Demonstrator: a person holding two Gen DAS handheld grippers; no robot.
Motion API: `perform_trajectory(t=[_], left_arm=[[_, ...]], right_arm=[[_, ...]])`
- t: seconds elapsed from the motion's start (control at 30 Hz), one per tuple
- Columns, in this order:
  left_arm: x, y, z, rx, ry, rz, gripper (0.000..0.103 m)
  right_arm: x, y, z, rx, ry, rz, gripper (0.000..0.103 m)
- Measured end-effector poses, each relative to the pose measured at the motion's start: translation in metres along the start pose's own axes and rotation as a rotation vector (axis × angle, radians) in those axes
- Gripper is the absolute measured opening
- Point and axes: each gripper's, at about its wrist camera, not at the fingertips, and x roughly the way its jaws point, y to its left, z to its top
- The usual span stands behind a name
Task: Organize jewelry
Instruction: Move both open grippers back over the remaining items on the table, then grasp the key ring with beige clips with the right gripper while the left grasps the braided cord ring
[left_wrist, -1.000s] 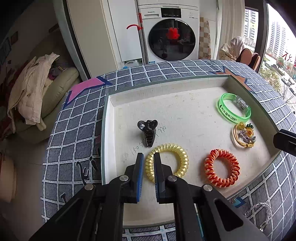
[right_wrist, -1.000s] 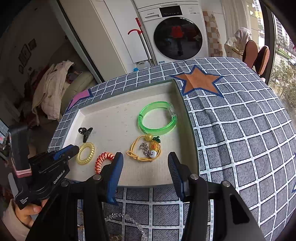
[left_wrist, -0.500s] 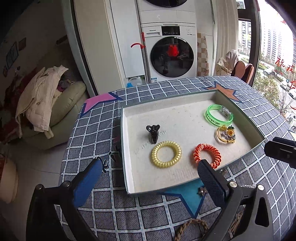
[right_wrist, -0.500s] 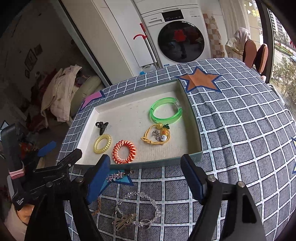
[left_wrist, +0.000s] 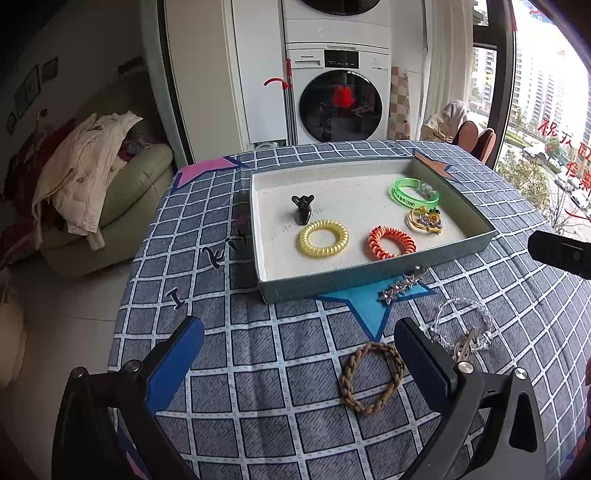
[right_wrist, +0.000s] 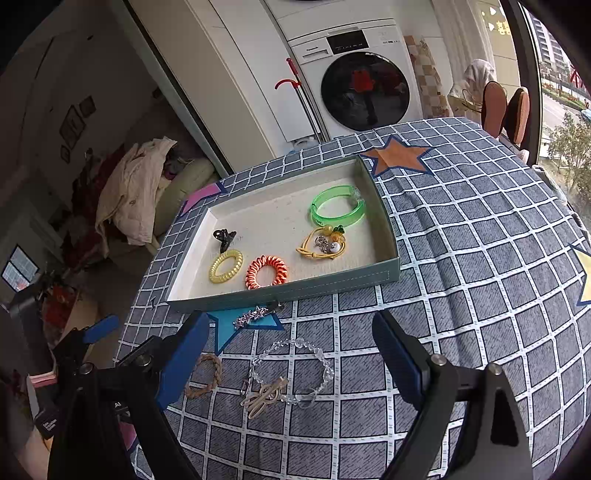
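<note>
The left tool (left_wrist: 299, 365) stands fully apart with nothing between its blue pads, poised above the checked cloth of the surface (left_wrist: 258, 350). Just inside its right finger lies a brown braided bracelet (left_wrist: 371, 376), flat on the cloth. Beyond that finger sits a clear beaded bracelet (left_wrist: 461, 326) with a small metal piece at its near edge, possibly a hair clip; the finger partly hides it.

The right tool (right_wrist: 291, 354) is opening, its jaws already wide, and nothing is pressed by its pads. Between its fingers on the cloth lie the clear beaded bracelet (right_wrist: 295, 369) and a beige hair clip (right_wrist: 264, 397), touching each other. The brown braided bracelet (right_wrist: 205, 374) lies beside the right tool's left finger, partly covered by it.

Farther out, a star-studded hair clip (left_wrist: 402, 284) rests on a blue star print, touching the near wall of the tray (left_wrist: 369, 280).

Inside the tray, on its pale floor:
- a yellow spiral hair tie (left_wrist: 324, 238) near the front, left of centre;
- an orange spiral hair tie (left_wrist: 391, 242) just beside it to the right;
- a black claw clip (left_wrist: 302, 208) behind the yellow tie;
- a yellow cord bracelet with charms (left_wrist: 424, 220) toward the right wall;
- a green translucent bangle (left_wrist: 414, 194) behind it, near the far right corner.
</note>
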Motion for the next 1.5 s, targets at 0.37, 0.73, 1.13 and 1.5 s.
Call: perform_trajectory(t=[0.37,0.73,1.13,1.5], left_arm=[[-0.009,0.005,-0.034,-0.051,0.033,0.005,0.103],[0.006,0.008,-0.046,-0.088,0.095,0.027,0.103],[0.023,-0.002,-0.037,-0.062,0.112,0.042,0.103],[0.032,-0.006,-0.036,-0.050,0.128,0.042,0.103]], right_arm=[[-0.016,0.010,-0.028,-0.073,0.025,-0.070,0.092],[0.006,-0.008,-0.062,-0.062,0.167,-0.145,0.092],[0.016,-0.007,-0.055,-0.071,0.171,-0.186,0.092],[0.037,0.023,-0.054,-0.113,0.196,-0.092,0.051]])
